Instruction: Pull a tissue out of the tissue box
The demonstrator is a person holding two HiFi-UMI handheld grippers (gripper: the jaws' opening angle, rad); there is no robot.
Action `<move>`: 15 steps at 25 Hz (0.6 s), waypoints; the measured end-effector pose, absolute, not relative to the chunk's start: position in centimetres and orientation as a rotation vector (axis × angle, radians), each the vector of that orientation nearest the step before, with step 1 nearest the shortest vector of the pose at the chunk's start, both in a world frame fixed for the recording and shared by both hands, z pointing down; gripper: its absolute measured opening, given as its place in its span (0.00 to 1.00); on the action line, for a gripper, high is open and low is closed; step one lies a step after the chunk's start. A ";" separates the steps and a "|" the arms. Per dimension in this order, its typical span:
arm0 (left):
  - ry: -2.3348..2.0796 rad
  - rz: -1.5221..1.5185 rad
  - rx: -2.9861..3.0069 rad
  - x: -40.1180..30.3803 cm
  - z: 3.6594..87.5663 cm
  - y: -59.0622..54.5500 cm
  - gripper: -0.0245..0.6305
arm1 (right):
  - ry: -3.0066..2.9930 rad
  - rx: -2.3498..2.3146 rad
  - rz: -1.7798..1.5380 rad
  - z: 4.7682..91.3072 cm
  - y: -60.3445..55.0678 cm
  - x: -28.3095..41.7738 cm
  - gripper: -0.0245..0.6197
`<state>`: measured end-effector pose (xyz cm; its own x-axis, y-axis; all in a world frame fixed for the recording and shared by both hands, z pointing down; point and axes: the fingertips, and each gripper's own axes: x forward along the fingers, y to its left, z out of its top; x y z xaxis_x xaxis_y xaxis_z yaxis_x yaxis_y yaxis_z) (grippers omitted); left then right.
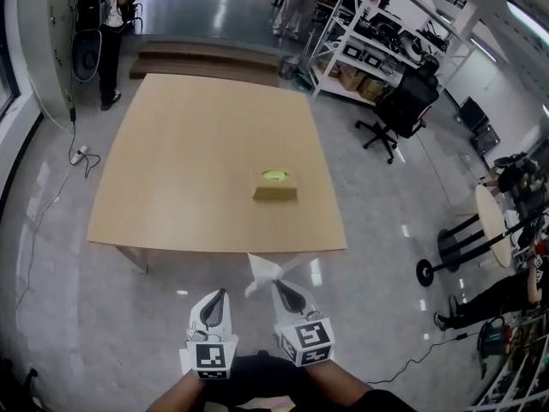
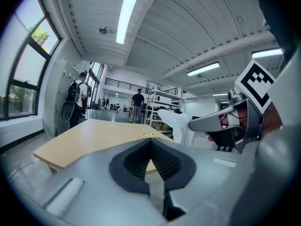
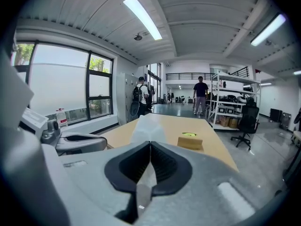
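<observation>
Worktop (image 1: 189, 161) holds the tissue box (image 1: 275, 190); my right fingers (image 1: 290, 297) pinch the limp, tear-prone tissue (image 1: 268, 271) at its edge, left fingers (image 1: 214, 305) closed empty.

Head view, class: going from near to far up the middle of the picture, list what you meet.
right gripper → tissue → table → tissue box → low wooden platform

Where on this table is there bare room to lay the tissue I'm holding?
Nearly the whole table is bare: the wide stretch left of the tissue box, the far half behind it, and the strip along the near edge in front. Only the box's own spot, right of centre, is taken.
</observation>
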<state>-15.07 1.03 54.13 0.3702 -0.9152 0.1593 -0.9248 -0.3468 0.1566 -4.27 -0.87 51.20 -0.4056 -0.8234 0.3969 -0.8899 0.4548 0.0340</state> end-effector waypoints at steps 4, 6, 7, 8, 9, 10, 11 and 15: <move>-1.633 0.094 2.409 -14.6 54.5 1.9 0.06 | -2.358 1.458 0.278 51.3 0.2 -3.8 0.03; -1.626 0.111 2.417 -14.1 54.6 2.4 0.06 | -2.360 1.467 0.292 51.5 0.7 -3.3 0.03; -1.625 0.117 2.421 -13.6 54.7 2.7 0.06 | -2.363 1.470 0.298 51.7 1.0 -2.8 0.03; -1.626 0.124 2.425 -13.0 54.7 3.0 0.06 | -2.366 1.474 0.304 51.9 1.4 -2.1 0.03; -1.628 0.130 2.427 -12.3 54.7 3.3 0.06 | -2.371 1.478 0.309 52.0 1.7 -1.3 0.03; -1.630 0.134 2.430 -11.6 54.5 3.6 0.06 | -2.376 1.481 0.313 52.0 1.9 -0.7 0.03; -1.634 0.139 2.434 -11.0 54.3 3.8 0.06 | -2.383 1.483 0.315 51.8 2.1 -0.1 0.03; -1.662 0.149 2.440 -8.4 53.2 5.0 0.06 | -2.419 1.479 0.305 51.2 3.1 2.3 0.03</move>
